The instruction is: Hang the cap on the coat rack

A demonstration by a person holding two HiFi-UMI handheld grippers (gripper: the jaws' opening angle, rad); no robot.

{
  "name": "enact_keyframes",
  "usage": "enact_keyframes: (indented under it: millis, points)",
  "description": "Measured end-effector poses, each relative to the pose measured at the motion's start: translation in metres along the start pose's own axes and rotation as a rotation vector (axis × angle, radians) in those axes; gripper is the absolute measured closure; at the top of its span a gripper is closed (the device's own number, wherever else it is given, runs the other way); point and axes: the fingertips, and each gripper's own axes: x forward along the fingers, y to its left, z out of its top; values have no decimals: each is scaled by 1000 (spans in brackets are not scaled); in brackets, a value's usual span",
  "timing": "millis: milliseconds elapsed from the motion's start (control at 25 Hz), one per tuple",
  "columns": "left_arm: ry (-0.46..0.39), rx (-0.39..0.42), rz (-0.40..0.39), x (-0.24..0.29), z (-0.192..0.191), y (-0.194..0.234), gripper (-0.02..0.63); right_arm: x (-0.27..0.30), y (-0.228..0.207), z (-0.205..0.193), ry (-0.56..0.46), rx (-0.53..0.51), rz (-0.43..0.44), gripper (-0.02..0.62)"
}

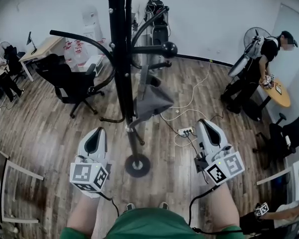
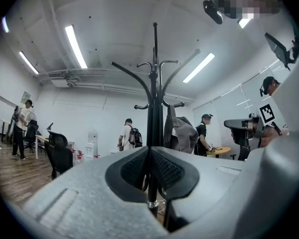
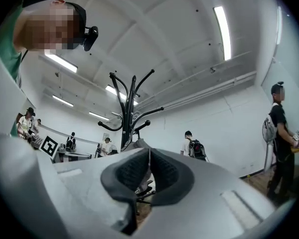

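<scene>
A black coat rack (image 1: 120,59) stands straight ahead of me, its round base (image 1: 137,165) on the wood floor between my two grippers. A grey cap (image 1: 153,101) hangs from one of its lower hooks, on the right of the pole; the cap (image 2: 183,131) also shows in the left gripper view. My left gripper (image 1: 97,131) is low and left of the base, jaws shut with nothing between them (image 2: 150,152). My right gripper (image 1: 206,122) is low and right of the base, also shut and empty (image 3: 148,154). Neither gripper touches the cap or the rack.
A black office chair (image 1: 65,81) stands left of the rack. A power strip (image 1: 185,131) and white cables lie on the floor to the right. One person stands at a round wooden table (image 1: 280,94) at far right. White frames (image 1: 15,183) stand at near left.
</scene>
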Motion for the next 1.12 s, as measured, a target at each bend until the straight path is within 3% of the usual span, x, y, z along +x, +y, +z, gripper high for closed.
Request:
enact_keyframes:
  millis: [480,1120]
  points:
    - [-5,-36,3,2,-2,-4,583,-31,-17,-5,4,12,-132,584]
    - [5,-31,51,-12,-1,5,583,-25,-15,-8,21,-15,-111,584]
